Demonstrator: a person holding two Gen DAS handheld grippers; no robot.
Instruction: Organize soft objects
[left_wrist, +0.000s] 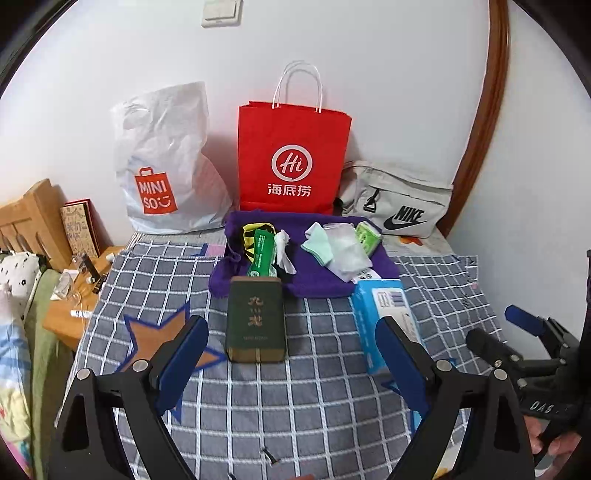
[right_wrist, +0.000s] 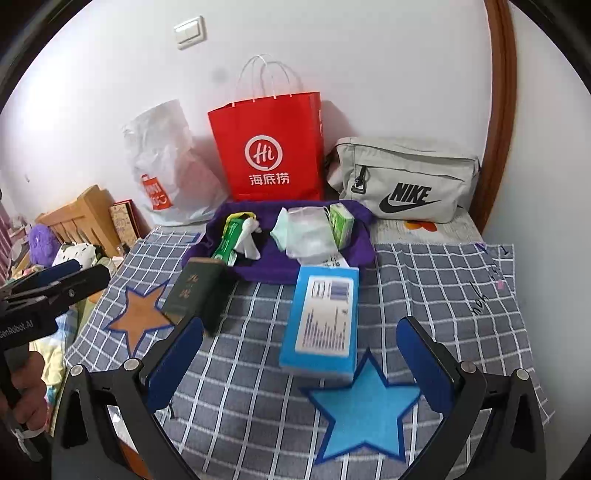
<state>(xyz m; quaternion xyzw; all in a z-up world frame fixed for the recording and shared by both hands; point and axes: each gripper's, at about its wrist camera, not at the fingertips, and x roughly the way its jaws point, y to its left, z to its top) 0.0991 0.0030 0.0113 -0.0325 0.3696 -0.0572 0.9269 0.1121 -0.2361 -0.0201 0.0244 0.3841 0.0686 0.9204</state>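
Hovering with both the left gripper (left_wrist: 291, 354) and right gripper (right_wrist: 299, 354) fingers spread wide and empty, between pickups by the look of it. Lying heaped on the purple cloth (left_wrist: 314, 284), the soft items (left_wrist: 332, 247). Needing next a reach forward over the green box (left_wrist: 256, 325).

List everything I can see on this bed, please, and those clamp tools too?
checked cloth: one, grey and white, spread over the bed
purple towel: one, at the cloth's far edge, small items piled on it
green box: one, dark green, in front of the towel
blue box: one, light blue, beside the green box
red paper bag: one, against the wall
white plastic bag: one, left of the red bag
grey pouch: one, right of the red bag
left gripper: one, black with blue pads, open
right gripper: one, same colours, open
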